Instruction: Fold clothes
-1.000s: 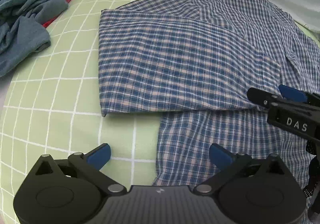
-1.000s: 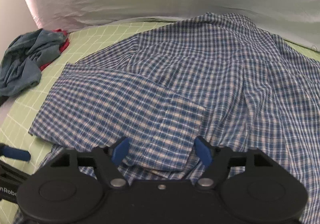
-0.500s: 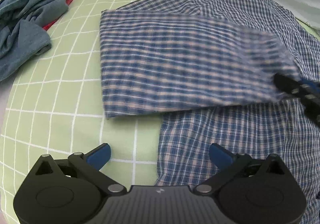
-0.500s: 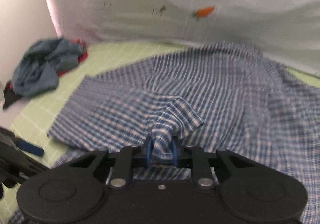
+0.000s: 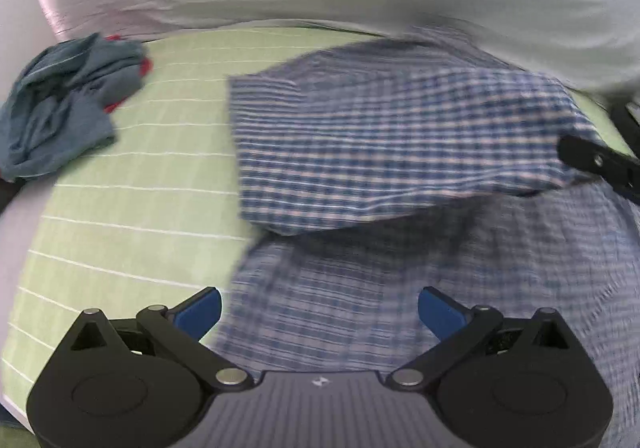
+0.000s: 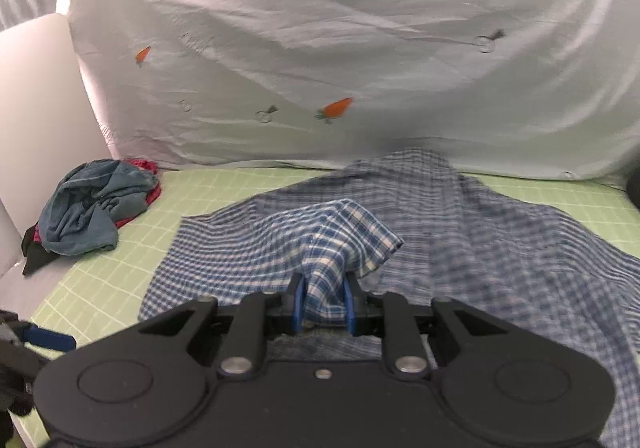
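1. My right gripper has its jaws pressed together on a bunched fold of the blue checked shirt, the cloth pinched between the two blue pads.
2. That pinched fold is lifted clear of the bed; from my left camera the raised flap hangs in the air and throws a dark shadow on the shirt cloth below it.
3. My left gripper has its jaws spread wide and holds nothing; its blue fingertips hang over the near hem of the shirt, but I cannot tell whether they touch it.
4. The shirt lies spread over the green sheet with white grid lines, its far end reaching the back of the bed, where the white cover printed with carrots rises.
5. From the left camera the black body of my right gripper shows at the right edge, at the end of the lifted flap.
6. A crumpled grey-blue garment sits at the far left of the sheet, well apart from the shirt, with a bit of red cloth showing behind it.
7. The left view is blurred, so fine detail in the shirt's pattern is lost there.
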